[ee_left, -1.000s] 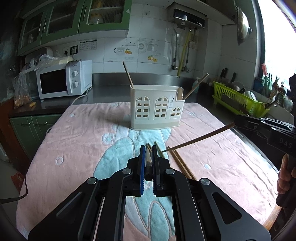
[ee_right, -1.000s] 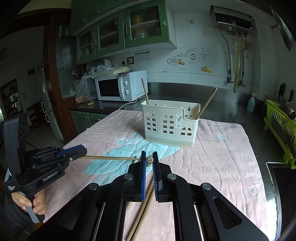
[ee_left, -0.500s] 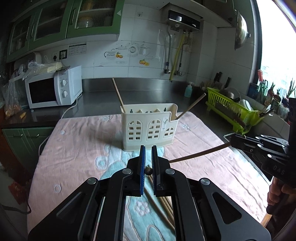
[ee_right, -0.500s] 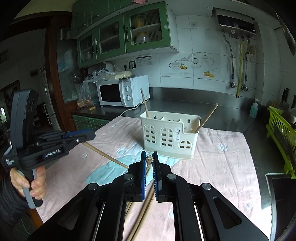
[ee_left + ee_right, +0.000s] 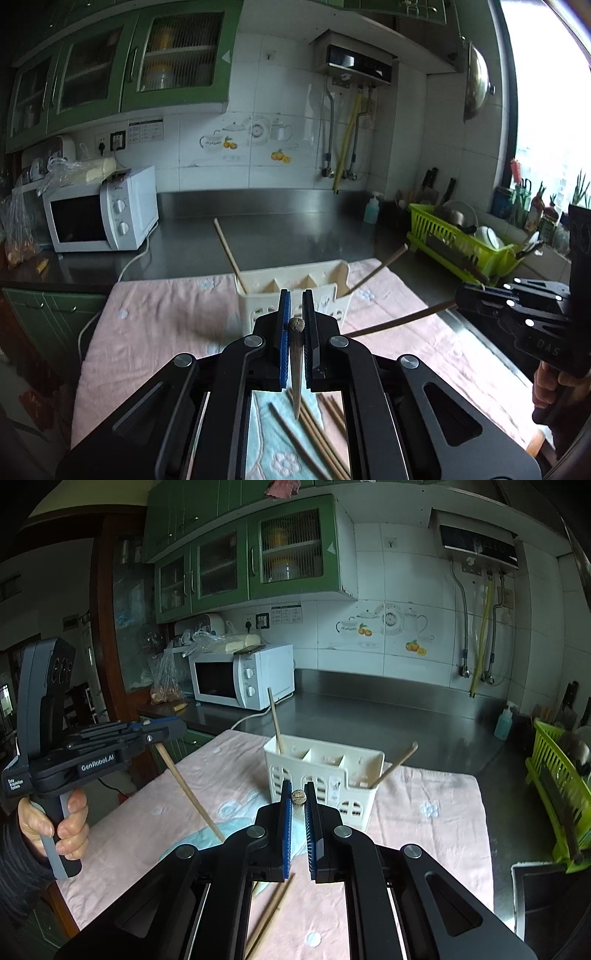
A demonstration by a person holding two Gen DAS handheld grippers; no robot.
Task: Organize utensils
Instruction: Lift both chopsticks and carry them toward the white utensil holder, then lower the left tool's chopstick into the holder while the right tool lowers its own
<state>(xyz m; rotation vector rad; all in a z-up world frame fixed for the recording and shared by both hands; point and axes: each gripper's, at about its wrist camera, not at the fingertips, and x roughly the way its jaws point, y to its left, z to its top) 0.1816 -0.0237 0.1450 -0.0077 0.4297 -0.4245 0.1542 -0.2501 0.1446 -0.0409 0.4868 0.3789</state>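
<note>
Both grippers clamped on one chopstick each: left gripper [image 5: 296, 314] pinching the butt of a dark-tipped chopstick [image 5: 297, 373] hanging down at frame centre; right gripper [image 5: 297, 797] same, with the butt of its own chopstick [image 5: 297, 796] between the pads, its shaft seen low right of centre in the left wrist view. Target likely the cream utensil caddy [image 5: 325, 775] at mid-frame, standing on pink towel [image 5: 424, 812] over the counter [image 5: 280, 229]. Risks, judged: thin sticks held near one end, so possible swivel in the pads or slipping out; long free ends pointing toward each other, possible clash on approach; tip catching on caddy rim or a divider, tipping the light caddy; two chopsticks already leaning in the caddy, one at left end [image 5: 275, 720] and one at right end [image 5: 395, 764], partly blocking those compartments and liable to be knocked. Loose chopsticks [image 5: 317, 435] on the towel at lower centre, not yet collected, below the grippers. Around: white microwave [image 5: 99, 214] at left with cord trailing toward the towel edge, green dish rack [image 5: 458, 240] at right, soap bottle [image 5: 504, 720] beyond, green cabinets upper left. Hand [image 5: 55, 823] on left grip at lower left of right wrist view. Nothing else between grippers and caddy.
</note>
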